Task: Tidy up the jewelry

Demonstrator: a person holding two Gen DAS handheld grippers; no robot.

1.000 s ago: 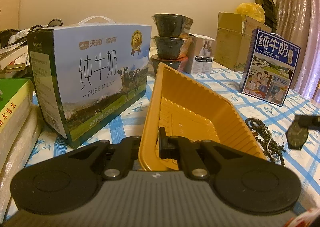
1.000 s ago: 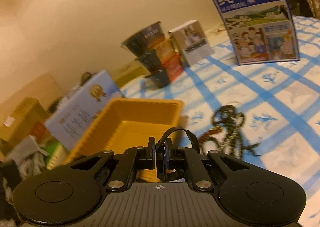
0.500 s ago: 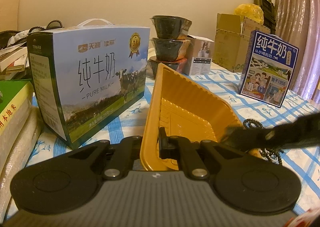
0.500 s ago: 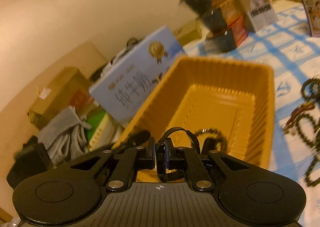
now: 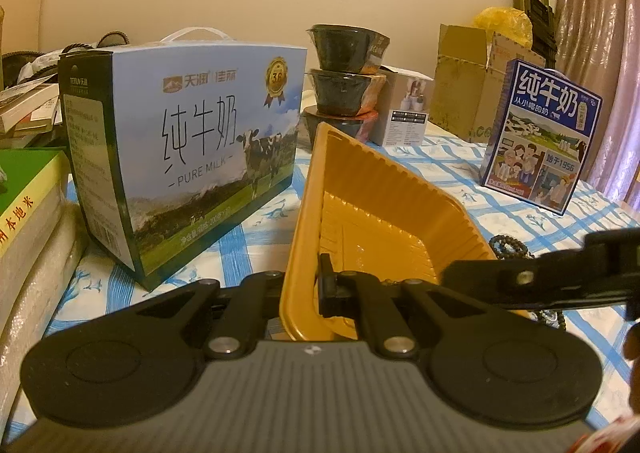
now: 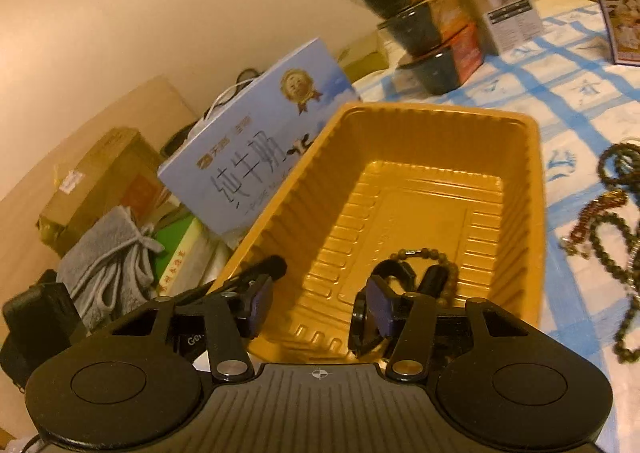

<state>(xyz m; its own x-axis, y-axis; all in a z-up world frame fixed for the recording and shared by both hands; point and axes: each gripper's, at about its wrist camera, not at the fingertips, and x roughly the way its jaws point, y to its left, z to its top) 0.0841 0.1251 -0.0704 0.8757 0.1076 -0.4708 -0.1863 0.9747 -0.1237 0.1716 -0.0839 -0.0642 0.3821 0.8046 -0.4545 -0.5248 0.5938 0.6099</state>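
Note:
A yellow plastic tray (image 5: 384,205) (image 6: 432,157) stands on the checked cloth. My left gripper (image 5: 300,289) is shut on the tray's near rim. My right gripper (image 6: 316,309) is open over the tray's near end; it also shows in the left wrist view (image 5: 540,277), reaching in from the right. A black watch (image 6: 384,289) lies in the tray by my right finger, beside a brown bead bracelet (image 6: 436,257). Several bead strings (image 6: 612,229) lie on the cloth right of the tray; they also show in the left wrist view (image 5: 508,245).
A light-blue milk carton (image 5: 192,169) stands left of the tray, stacked black bowls (image 5: 344,81) and a small white box (image 5: 408,109) behind it. A dark-blue milk box (image 5: 544,133) stands far right. Books (image 5: 28,213) and a grey pouch (image 6: 108,265) lie at left.
My right gripper swung from the beads over the tray with the watch, then opened. The watch now lies in the tray. The left gripper has kept its hold on the rim.

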